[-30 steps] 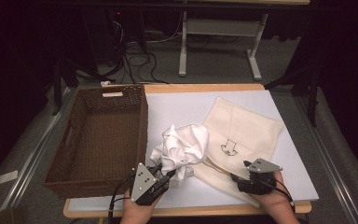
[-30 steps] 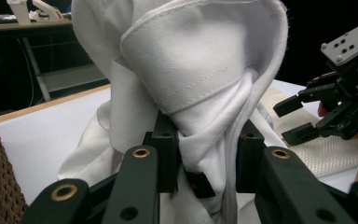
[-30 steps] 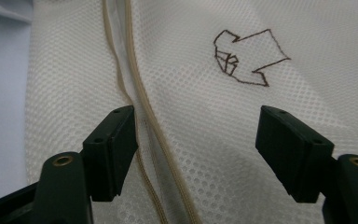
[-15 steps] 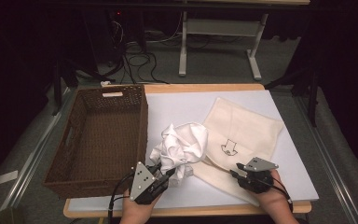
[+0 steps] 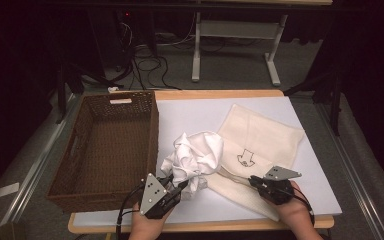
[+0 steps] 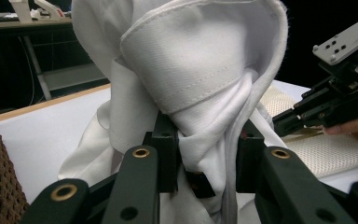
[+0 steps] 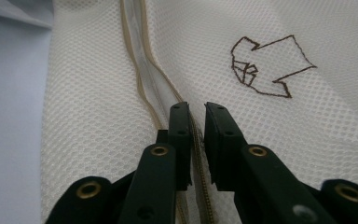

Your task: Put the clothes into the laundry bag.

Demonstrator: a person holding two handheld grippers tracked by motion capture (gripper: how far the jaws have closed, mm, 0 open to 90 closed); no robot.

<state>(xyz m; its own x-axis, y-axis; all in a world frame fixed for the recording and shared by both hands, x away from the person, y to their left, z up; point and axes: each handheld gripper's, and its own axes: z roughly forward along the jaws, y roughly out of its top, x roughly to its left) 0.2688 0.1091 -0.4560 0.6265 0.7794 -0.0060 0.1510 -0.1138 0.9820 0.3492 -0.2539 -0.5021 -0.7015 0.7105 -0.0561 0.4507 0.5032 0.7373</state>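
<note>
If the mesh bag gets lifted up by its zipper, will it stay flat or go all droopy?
Probably droopy: the mesh bag lies limp and creased on the table. It looks thin and see-through, so likely light. The right gripper, pinching the zipper edge, may lift only that edge first.

Count taken on the worktop (image 5: 195, 107): one brown woven basket (image 5: 107, 145), one crumpled white garment (image 5: 195, 155) and one cream mesh bag (image 5: 265, 137), which bore one embroidered arrow mark (image 5: 245, 158). Two handheld grippers were present, a left gripper (image 5: 177, 187) and a right gripper (image 5: 254, 181), each with two black fingers (image 7: 181, 126).
</note>
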